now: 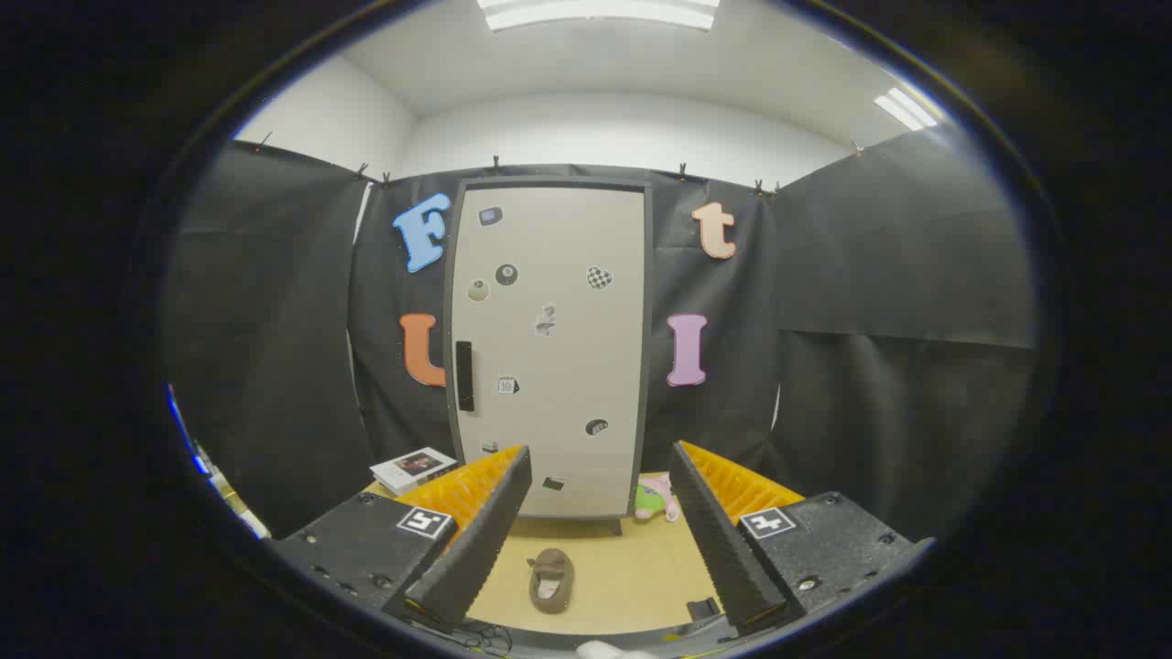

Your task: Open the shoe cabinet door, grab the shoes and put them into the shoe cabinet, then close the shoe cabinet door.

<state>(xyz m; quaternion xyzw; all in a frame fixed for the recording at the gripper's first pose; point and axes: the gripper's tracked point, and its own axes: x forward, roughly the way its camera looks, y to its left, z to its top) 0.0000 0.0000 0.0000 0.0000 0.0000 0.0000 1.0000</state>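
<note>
The shoe cabinet (549,348) stands upright beyond my fingers, against the black cloth wall. Its pale door is closed and carries several small stickers, with a dark vertical handle (465,375) on its left edge. A brown slipper-like shoe (551,579) lies on the tan table (632,567), between my two fingers and well short of the cabinet. My gripper (600,462) is open, its fingers spread wide with nothing between them, and it hangs back from both the shoe and the door.
A small pink and green plush toy (656,499) lies at the cabinet's lower right corner. A white book (414,468) rests left of the cabinet base. A small black object (703,608) sits on the table by my right finger.
</note>
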